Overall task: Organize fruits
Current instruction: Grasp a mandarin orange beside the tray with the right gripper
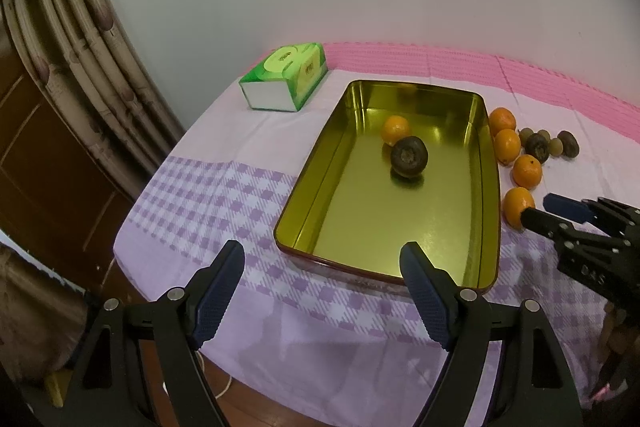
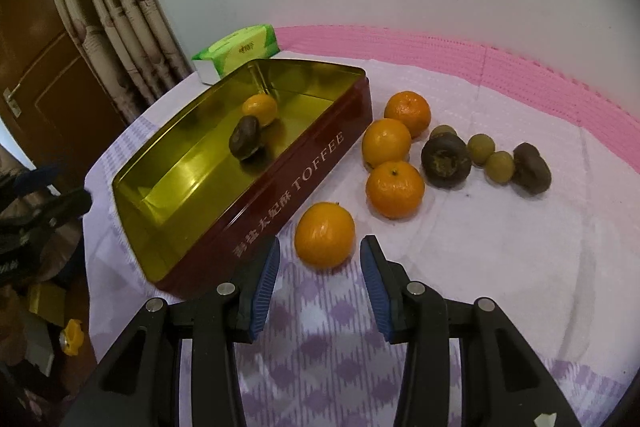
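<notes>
Tongs, right (image 2: 320, 263): jaws part-open and empty, blue pads either side of a gap, pointing down at the nearest orange, not touching it.
Tongs, left (image 1: 322, 291): jaws spread wide, nothing between them, poised over the near short end of the tin.
Nearest orange (image 2: 325, 235): on the cloth just beside the tin's long red wall, at its near end, just ahead of the right tongs.
Tin (image 2: 304, 163): open rectangular box, gold inside, dark red outside with "TOFFEE" lettered on the long wall; the landmark for all else.
Inside tin: one orange (image 1: 395, 129) towards the far end, one dark brown fruit (image 1: 409, 157) touching it on the near side.
Oranges outside tin: three more (image 2: 395, 189) in a close row along the tin's long red wall.
Dark fruits outside tin: two (image 2: 444, 161), beyond the oranges from the tin.
Small green fruits: three (image 2: 499, 167), clustered among the dark ones, farthest from the tin.
Tissue pack (image 1: 285, 77): green and white, beyond the tin's far corner.
Worktop (image 1: 224, 195): pale cloth with lilac check under the tin, pink cover along the far edge.
</notes>
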Demonstrator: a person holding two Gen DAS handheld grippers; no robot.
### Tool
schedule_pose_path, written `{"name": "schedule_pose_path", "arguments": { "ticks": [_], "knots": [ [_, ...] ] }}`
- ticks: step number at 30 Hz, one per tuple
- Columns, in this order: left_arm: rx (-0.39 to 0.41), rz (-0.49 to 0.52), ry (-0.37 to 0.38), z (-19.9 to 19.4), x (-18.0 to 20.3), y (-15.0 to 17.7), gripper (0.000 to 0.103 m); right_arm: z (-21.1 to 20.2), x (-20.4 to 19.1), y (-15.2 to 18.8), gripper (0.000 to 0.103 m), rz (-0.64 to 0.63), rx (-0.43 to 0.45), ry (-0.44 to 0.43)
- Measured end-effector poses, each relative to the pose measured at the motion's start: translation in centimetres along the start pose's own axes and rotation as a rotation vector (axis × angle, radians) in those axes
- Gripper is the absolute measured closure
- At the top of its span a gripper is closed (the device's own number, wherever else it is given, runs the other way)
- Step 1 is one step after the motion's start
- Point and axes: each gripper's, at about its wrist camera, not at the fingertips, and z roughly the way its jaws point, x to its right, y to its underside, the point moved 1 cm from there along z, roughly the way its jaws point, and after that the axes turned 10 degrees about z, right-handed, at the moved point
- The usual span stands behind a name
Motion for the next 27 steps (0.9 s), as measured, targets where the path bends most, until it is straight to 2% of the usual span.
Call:
{"name": "schedule_pose_path", "arguments": {
  "ticks": [5,7,9,14,15,18,20,24,27],
  "knots": [
    [-0.001,0.003,0.001,0.1,0.0,0.0,0.023,1.9,0.0,-0.5,0.063,0.025,-0.033,-0.001],
    [-0.001,0.006,-0.001,0.1,0.1,0.0,0.023,2.7,0.0,-0.5,0.069,0.037,-0.051,-0.005],
    [-0.001,0.009,-0.004,0.2,0.2,0.0,0.023,3.0,0.0,-0.3,0.069,0.038,-0.044,-0.007],
    [0.007,0.022,-0.011,0.2,0.5,0.1,0.023,0.5,1.1,0.8,0.07,0.03,0.001,0.031],
    [0.012,0.026,-0.01,0.1,0.6,0.2,0.023,-0.6,2.1,1.0,0.07,0.034,0.014,0.046],
    [0.044,0.055,0.001,-0.7,1.3,0.1,0.023,-3.8,5.8,1.6,0.07,0.037,0.054,0.165],
    [0.085,0.089,0.019,-1.7,2.0,-0.1,0.023,-5.8,9.6,1.8,0.07,0.095,0.074,0.237],
    [0.127,0.185,0.132,-3.4,4.4,-0.6,0.022,-8.5,16.3,2.3,0.07,0.2,0.099,0.362],
    [0.127,0.221,0.296,-4.1,6.3,-1.3,0.022,-9.4,19.7,2.6,0.07,0.25,0.115,0.419]
  ]
}}
